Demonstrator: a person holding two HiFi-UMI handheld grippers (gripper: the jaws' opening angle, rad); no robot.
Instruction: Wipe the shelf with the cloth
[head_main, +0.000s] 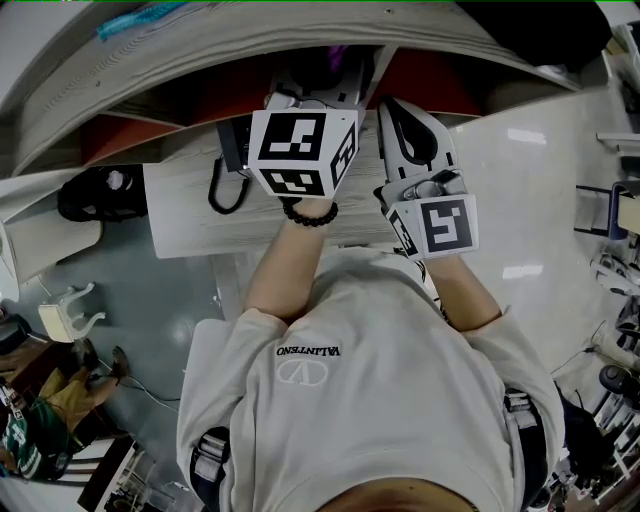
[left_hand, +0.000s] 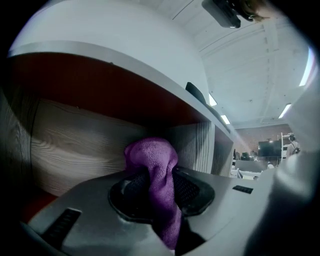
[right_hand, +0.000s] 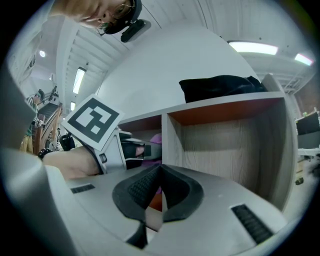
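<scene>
Cloth (left_hand: 150, 154), purple fuzzy microfibre, stands bunched with its long axis 12-to-6, pinched between the ribbed black jaws of the left gripper (left_hand: 156, 182) at the wood-grain shelf (left_hand: 75, 145) bay. Right gripper (right_hand: 160, 172) appears pressed shut and empty.

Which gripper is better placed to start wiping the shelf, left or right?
Left, I'd judge. The left gripper is shut on the purple cloth and points into a shelf compartment. The right gripper is shut on nothing and faces the divider.

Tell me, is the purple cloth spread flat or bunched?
Bunched: the left gripper pinches the purple cloth, whose free end stands as a wad past the jaws.
</scene>
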